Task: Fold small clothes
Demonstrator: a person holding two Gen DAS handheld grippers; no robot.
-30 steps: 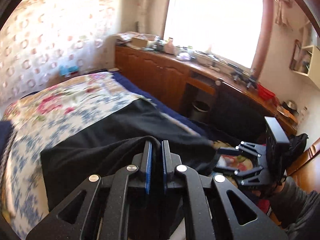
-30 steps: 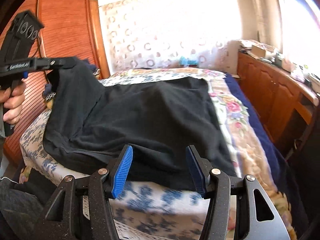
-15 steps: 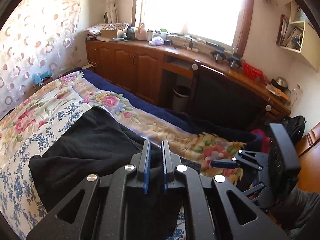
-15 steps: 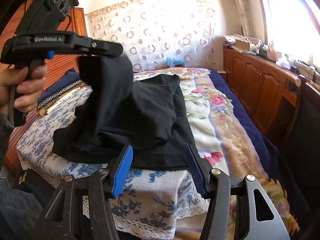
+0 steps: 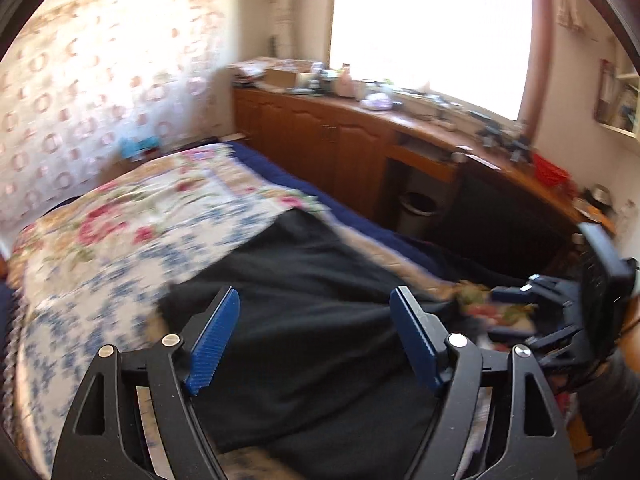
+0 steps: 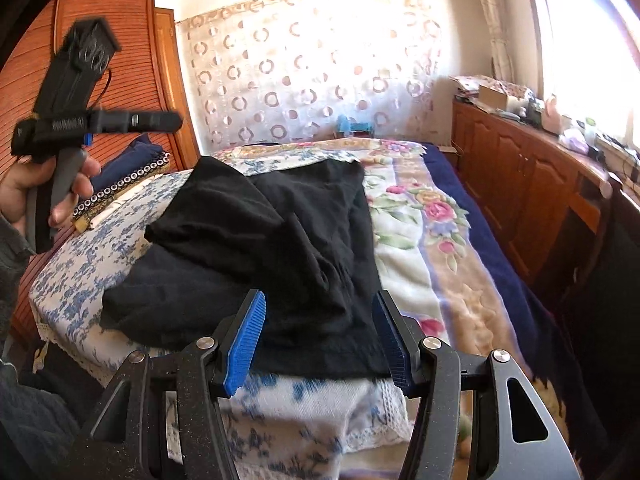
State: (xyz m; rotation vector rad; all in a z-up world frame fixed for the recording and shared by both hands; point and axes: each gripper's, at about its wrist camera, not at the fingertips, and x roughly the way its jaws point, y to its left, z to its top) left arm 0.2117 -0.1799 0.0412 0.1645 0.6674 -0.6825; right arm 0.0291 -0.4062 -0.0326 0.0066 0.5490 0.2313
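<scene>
Spreading wide in the left wrist view, the left gripper (image 5: 314,336) has just been opening its jaws, and its blue pads (image 5: 214,340) now stand apart above the black garment (image 5: 320,320) with no cloth pinched between them. From the right wrist view, that tool is held up off the bed in a hand (image 6: 38,192) at the left, clear of the fabric. The right gripper (image 6: 320,340) hangs released too, its jaws parted at the near edge of the garment, the pads not pressing on it. The garment lies in a loose, partly doubled heap on the floral bedspread (image 6: 412,232), near the foot corner of the bed. Beyond the bed, a wooden cabinet (image 5: 320,148) runs under the bright window (image 5: 432,28), and a circle-patterned curtain (image 6: 312,76) covers the far wall.
</scene>
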